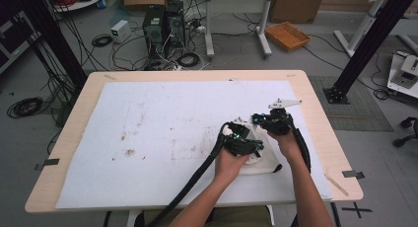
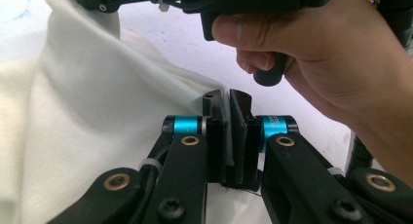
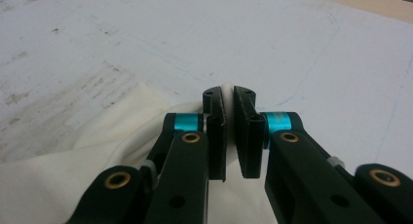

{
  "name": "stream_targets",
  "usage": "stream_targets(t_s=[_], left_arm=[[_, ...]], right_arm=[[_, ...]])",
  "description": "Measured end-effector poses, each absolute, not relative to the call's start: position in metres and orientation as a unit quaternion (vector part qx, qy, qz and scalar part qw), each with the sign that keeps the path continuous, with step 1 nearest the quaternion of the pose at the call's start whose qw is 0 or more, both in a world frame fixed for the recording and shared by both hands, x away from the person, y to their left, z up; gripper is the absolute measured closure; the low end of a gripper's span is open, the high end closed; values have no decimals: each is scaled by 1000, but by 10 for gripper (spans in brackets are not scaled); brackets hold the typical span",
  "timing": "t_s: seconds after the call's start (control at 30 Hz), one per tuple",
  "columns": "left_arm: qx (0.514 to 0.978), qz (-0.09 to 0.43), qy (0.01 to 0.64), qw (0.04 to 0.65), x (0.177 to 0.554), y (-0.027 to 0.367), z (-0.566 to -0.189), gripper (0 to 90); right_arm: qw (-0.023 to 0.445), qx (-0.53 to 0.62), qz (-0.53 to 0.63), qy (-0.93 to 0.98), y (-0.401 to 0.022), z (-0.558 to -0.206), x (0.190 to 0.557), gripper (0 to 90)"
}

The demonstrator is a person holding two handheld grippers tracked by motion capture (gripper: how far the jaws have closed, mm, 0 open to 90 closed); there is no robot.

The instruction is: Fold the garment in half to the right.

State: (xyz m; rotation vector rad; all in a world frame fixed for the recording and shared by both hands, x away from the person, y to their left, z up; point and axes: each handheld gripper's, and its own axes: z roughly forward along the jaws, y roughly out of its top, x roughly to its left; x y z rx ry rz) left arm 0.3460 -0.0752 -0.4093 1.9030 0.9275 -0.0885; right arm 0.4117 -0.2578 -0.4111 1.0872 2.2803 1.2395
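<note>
Cream cloth [image 1: 260,160] is lying bunched on the white mat [image 1: 162,133] that is covering the wooden table [image 1: 315,98], toward the near right part of the surface, directly under both of the person's hands. In the high view the left gripper [image 1: 246,143] is sitting over the cloth's left part and the right gripper [image 1: 261,121] is sitting just beyond it, at the cloth's far edge, the two tools nearly touching. In the left gripper view the left gripper [image 2: 227,100] is showing its jaws pressed together, pinching a raised fold of the cloth [image 2: 97,131] between the tips, while the person's right hand [image 2: 331,63] is gripping the other tool's handle just behind. In the right gripper view the right gripper [image 3: 227,98] is likewise pinching a small peak of the cloth [image 3: 73,180] between its nearly closed jaws, with the fabric spreading out low to the left over the stained mat [image 3: 146,34].
</note>
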Motion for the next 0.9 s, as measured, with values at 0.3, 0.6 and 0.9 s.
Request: stream_targets(t_s=[0.3, 0.6, 0.9], left_arm=[[757, -33, 361, 543, 345, -67, -401, 587], [729, 92, 326, 595, 327, 14, -380, 418], [712, 174, 351, 582, 311, 106, -397, 219]], right_arm=[[172, 402, 437, 786, -266, -410, 410, 714], [197, 429, 440, 764, -293, -409, 382, 552], [188, 416, 451, 767, -309, -408, 332, 548]])
